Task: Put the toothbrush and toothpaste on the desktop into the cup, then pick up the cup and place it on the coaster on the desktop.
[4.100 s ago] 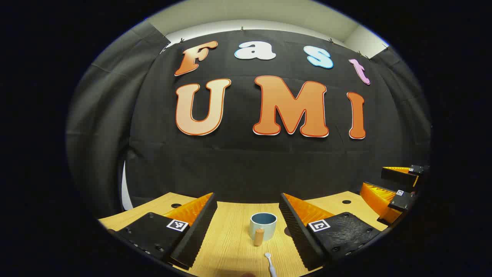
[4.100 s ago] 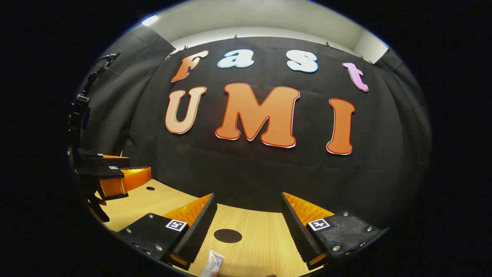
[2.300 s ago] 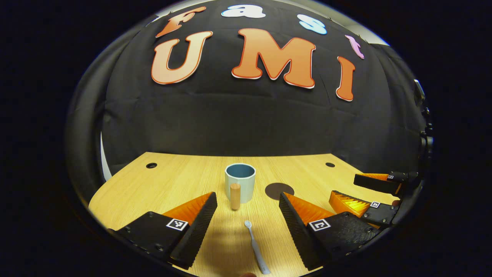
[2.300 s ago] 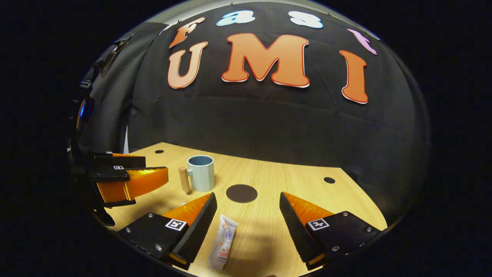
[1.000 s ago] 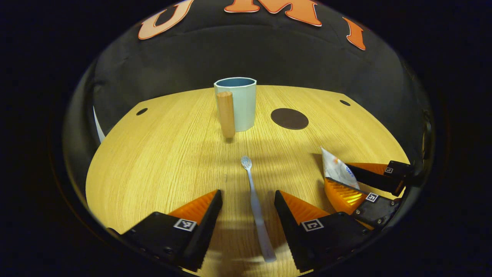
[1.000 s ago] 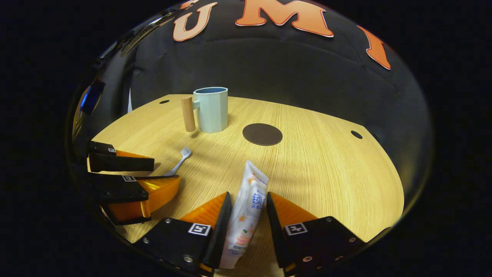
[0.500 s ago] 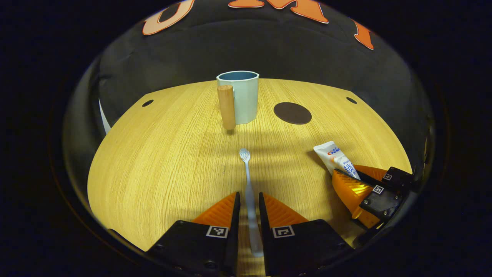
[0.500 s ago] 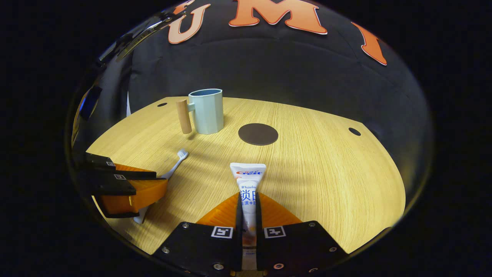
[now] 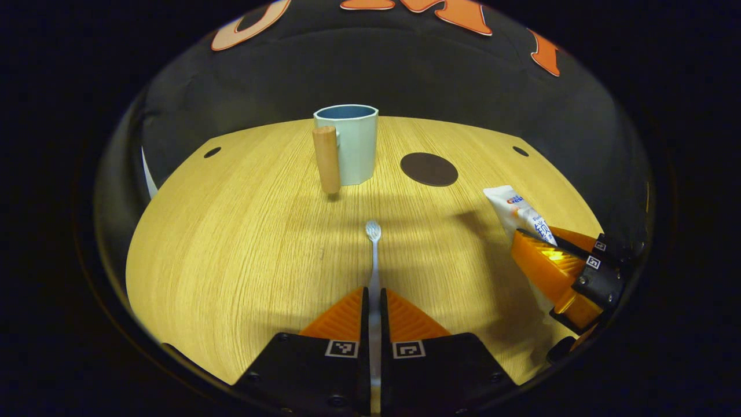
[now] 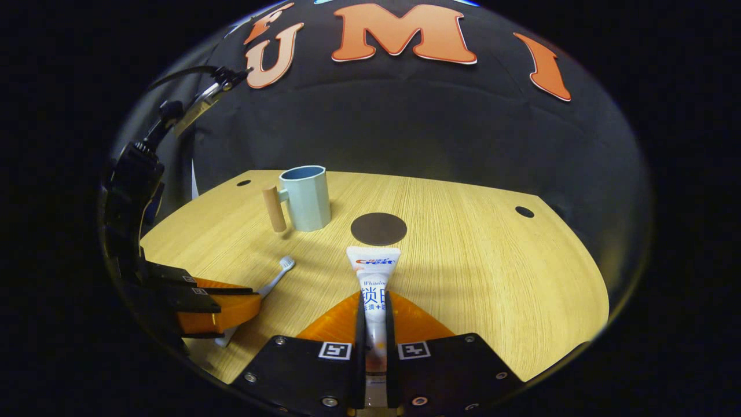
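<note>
The left tongs (image 9: 374,301) pinch the toothbrush (image 9: 373,255) by its handle, bristles toward the cup (image 9: 351,145); the right tongs (image 10: 374,315) clamp the toothpaste tube (image 10: 374,272); the cup stands upright on the worktop (image 9: 231,231), just beside the dark coaster (image 9: 429,169).

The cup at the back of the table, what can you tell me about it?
The cup is pale blue-green with faceted sides and a darker blue inside. A round wooden-looking peg handle juts from one side. It stands upright on the wooden table, nothing visible in it, beside the dark round coaster without touching it. Neither gripper touches it.
</note>
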{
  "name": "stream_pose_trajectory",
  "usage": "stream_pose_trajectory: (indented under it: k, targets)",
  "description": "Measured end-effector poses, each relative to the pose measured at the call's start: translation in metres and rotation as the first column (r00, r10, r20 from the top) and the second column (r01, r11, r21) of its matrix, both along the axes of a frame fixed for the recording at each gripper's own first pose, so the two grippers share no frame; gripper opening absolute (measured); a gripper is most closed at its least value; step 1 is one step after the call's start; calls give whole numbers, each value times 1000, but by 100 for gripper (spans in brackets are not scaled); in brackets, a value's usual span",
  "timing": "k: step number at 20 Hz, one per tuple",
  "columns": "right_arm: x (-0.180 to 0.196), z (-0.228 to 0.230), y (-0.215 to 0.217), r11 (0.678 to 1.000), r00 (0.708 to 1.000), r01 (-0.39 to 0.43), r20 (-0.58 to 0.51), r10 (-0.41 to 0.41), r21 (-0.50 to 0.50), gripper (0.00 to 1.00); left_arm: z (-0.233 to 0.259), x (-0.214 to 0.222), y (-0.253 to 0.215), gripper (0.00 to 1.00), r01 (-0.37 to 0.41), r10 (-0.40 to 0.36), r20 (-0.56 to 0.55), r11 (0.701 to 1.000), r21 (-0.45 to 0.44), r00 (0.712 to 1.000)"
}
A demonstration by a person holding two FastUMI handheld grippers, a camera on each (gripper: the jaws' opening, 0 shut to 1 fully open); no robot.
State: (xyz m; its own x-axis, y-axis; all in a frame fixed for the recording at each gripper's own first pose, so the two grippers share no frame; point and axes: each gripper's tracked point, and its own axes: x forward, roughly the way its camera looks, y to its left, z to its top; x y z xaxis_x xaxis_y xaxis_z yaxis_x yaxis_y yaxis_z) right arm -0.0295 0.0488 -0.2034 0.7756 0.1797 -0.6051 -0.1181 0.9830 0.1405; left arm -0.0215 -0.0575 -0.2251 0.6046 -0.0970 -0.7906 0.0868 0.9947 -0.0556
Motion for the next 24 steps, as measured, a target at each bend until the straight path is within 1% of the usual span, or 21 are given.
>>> stream_pose_trajectory:
  k: [3, 6, 10, 16, 19, 22, 24]
  targets:
    - [0, 7, -7, 1000, 1000, 6, 24, -6, -12, 15, 4, 7, 10, 7, -19, 21, 70, 1000, -25, 997]
    - [3, 15, -11, 1000, 999, 23, 43, -23, -6, 15, 5, 12, 19, 7, -22, 25, 133, 1000, -18, 991]
    - [7, 28, -15, 999, 995, 44, 85, -45, 7, 15, 17, 19, 30, 7, -16, 18, 227, 1000, -11, 974]
    - [14, 44, -16, 998, 989, 57, 133, -59, 19, 14, 52, 34, 37, 6, -6, 0, 388, 1000, 14, 922]
    - [22, 61, -18, 998, 982, 63, 177, -65, 19, 14, 58, 34, 52, 7, -7, -7, 423, 1000, 31, 906]
    - [29, 67, -17, 998, 975, 59, 212, -60, 12, 14, 71, 40, 58, 6, -4, -15, 481, 999, 38, 877]
    - [32, 73, -16, 998, 971, 56, 233, -57, 13, 14, 83, 49, 58, 6, -15, -13, 536, 999, 47, 844]
